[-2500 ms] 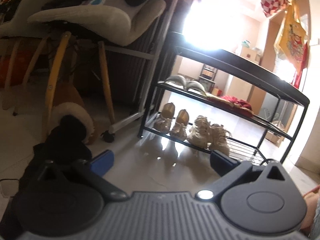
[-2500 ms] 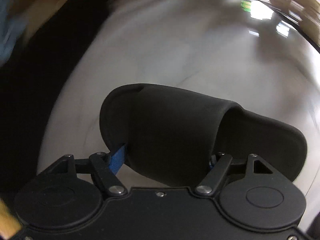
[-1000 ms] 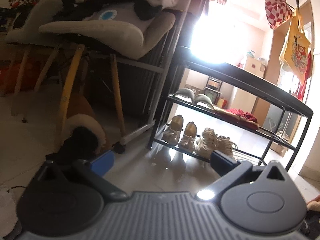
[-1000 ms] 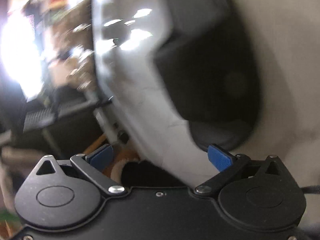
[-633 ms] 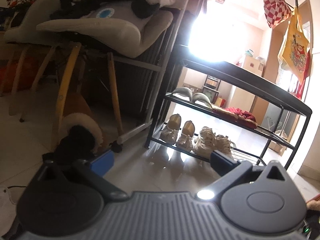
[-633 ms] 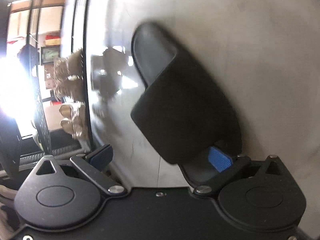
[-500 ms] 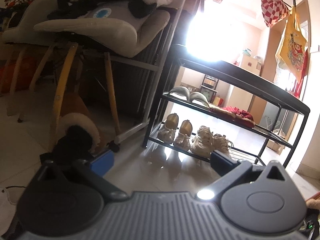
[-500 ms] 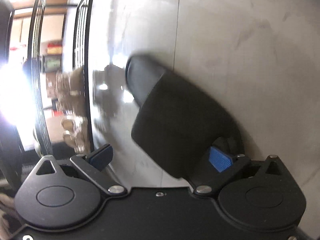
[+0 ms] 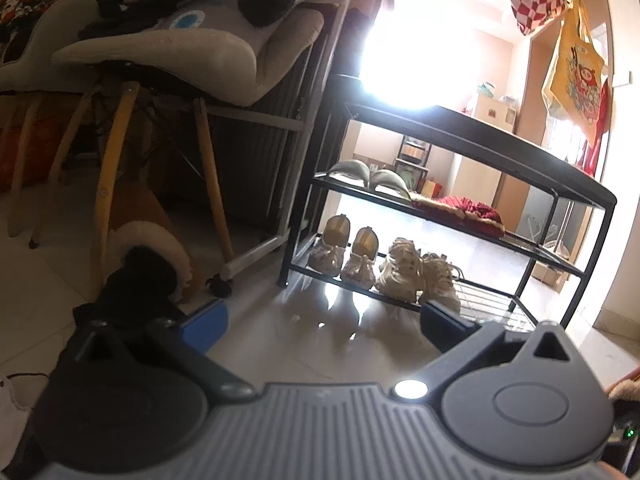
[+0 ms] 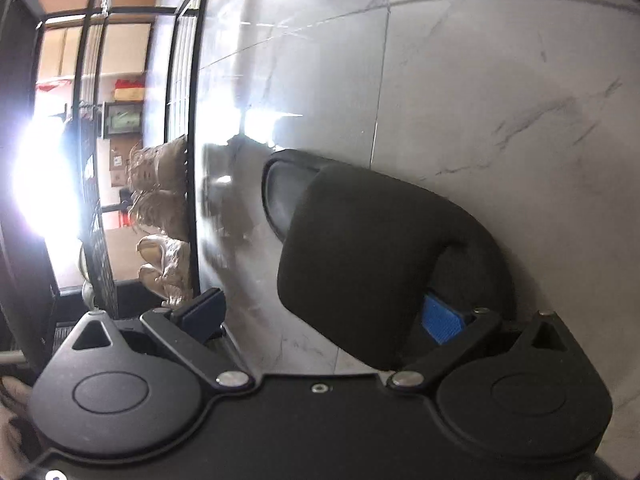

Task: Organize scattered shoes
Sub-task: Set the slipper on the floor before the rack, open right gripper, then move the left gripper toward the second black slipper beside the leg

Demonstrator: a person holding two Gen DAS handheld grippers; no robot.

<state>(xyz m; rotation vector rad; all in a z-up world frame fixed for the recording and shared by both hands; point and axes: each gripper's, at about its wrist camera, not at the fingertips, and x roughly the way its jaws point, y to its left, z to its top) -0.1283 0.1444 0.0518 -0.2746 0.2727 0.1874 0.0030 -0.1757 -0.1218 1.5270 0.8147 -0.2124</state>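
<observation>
Marble-tiled floor (image 10: 500, 80): shoe rack (image 9: 460, 136) holds two sneaker pairs; black slide slipper (image 10: 372, 256) unshelved. Right gripper (image 10: 320, 312) and left gripper (image 9: 320, 320) both spread wide, empty.

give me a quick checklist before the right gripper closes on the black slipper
1. Right gripper open: ok.
2. Slipper between both fingers: not ok; one blue pad sits in the slipper's opening, the other finger hangs beside it over bare floor.
3. Slipper resting on floor: ok.
4. Rack has free room on bottom shelf, right of the sneakers: ok.
5. Left gripper open, holding nothing: ok.
</observation>
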